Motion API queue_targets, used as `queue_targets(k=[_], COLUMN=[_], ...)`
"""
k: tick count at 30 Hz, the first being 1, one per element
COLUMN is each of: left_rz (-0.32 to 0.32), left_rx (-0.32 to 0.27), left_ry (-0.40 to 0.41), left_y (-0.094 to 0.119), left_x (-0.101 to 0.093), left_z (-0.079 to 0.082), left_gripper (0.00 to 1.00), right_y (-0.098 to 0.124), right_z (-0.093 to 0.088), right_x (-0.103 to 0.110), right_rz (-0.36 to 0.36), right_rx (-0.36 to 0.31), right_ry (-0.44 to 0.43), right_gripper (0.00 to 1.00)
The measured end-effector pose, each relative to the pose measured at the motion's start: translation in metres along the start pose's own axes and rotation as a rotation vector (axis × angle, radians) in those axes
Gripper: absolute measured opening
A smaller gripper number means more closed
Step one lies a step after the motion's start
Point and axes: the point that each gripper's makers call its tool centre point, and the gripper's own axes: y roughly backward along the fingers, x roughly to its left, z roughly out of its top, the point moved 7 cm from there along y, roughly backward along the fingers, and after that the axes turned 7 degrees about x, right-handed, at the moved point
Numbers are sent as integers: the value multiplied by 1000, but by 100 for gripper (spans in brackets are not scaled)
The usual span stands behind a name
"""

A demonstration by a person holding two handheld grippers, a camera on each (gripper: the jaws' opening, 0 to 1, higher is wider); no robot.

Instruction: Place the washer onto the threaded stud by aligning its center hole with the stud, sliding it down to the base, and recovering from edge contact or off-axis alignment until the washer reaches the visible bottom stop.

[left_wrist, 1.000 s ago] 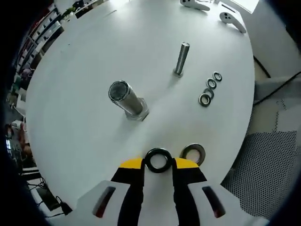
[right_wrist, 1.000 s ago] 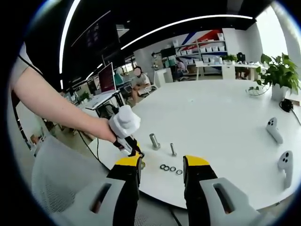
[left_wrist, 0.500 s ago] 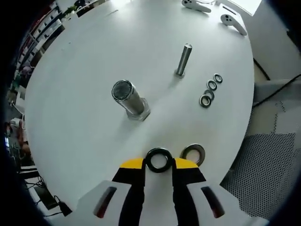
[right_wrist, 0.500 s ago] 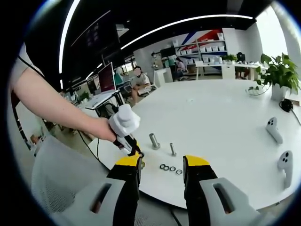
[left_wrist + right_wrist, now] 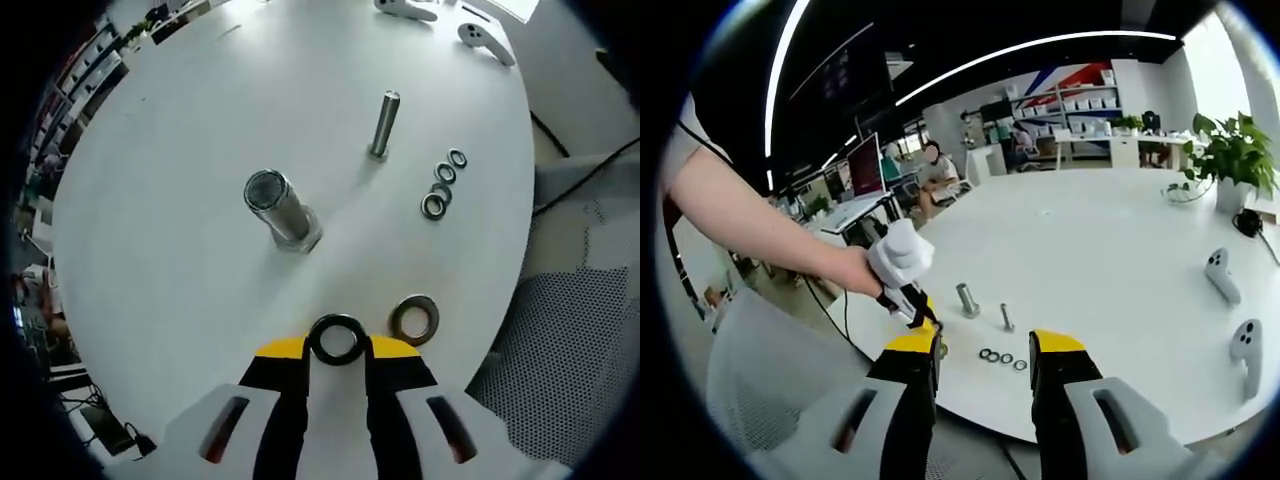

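White table [image 5: 180, 130]; washer [image 5: 336, 339] pinched at left tool [image 5: 336, 352] tips.

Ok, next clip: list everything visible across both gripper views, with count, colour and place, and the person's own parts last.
Table: one, white, round, under everything.
Large stud: one, silver, upright on a hex base, mid-table.
Thin stud: one, silver, upright, beyond the large one.
Small washers: about four, dark metal, in a short row beside the thin stud; exact count hard to tell.
Loose washer: one, grey, flat on the table near the left gripper.
Held washer: one, dark, between the left gripper's tips.
Controllers: two, white, far table edge.
Plant: one, green, at the table's far side.
Left gripper: yellow-tipped, shut on the held washer.
Right gripper: yellow-tipped, open, off the table edge.
Arm: one, bare, holding the left gripper.
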Motion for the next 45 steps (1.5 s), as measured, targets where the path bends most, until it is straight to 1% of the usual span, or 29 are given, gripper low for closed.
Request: queue_targets(k=[8, 10, 18, 21, 24, 28, 37, 45], left_rz=[16, 22, 39, 34, 24, 33, 52, 68], left_rx=[-40, -50, -75, -94, -119, -144, -154, -124], left_ry=[-31, -48, -104, -135, -149, -162, -188, -228], left_y=[20, 27, 42, 50, 56, 63, 64, 59], left_x=[7, 8, 11, 9, 7, 7, 15, 17], left_z=[5, 8, 18, 26, 33, 43, 60, 66], left_gripper=[19, 19, 19, 19, 19, 19, 19, 19], right_y=[0, 0, -1, -1, -1, 0, 0, 1], right_z=[0, 0, 0, 0, 0, 0, 0, 0], right_x=[0, 1, 0, 0, 0, 0, -1, -1], right_rz=[3, 4, 3, 3, 3, 2, -3, -7], right_rx=[0, 2, 4, 4, 3, -1, -3, -6], right_ry=[0, 2, 1, 2, 0, -1, -3, -9], right_gripper=[37, 37, 37, 37, 37, 37, 37, 37])
